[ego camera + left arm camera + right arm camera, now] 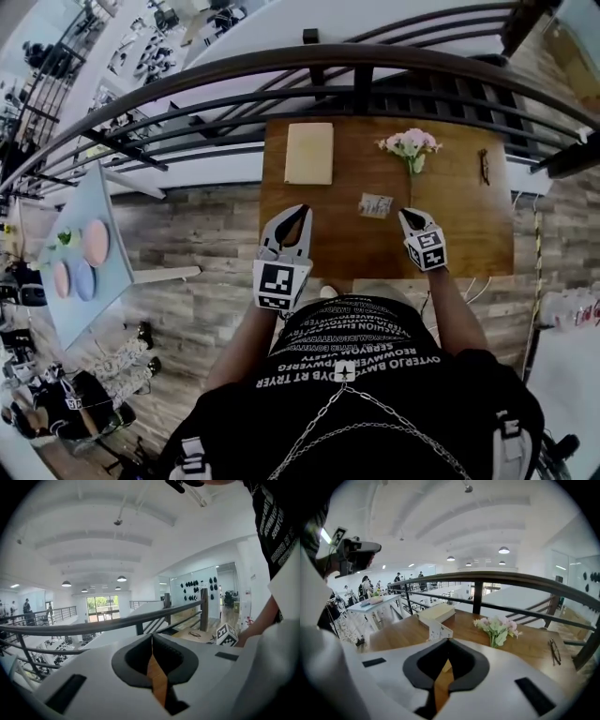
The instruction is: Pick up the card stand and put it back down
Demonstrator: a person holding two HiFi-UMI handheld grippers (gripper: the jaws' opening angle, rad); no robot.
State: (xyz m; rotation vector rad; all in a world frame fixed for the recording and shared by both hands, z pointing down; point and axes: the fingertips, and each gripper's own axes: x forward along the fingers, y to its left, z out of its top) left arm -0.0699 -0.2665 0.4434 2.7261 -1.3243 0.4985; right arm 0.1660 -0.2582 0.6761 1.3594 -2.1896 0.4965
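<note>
In the head view the card stand (376,204) was too small for its print to be read. The thin dark thing (485,166) near the right edge of the counter (469,234) could not be identified there. The counter's near edge lay hidden behind the person's torso (361,375). In the right gripper view the right gripper (447,641) covered the card stand's foot with its own body. In the left gripper view the left gripper (151,637) hid nearly all of the counter, and the picture's right edge cut off the person's arm (262,620). The far-off figures (365,585) were too small to make out.
</note>
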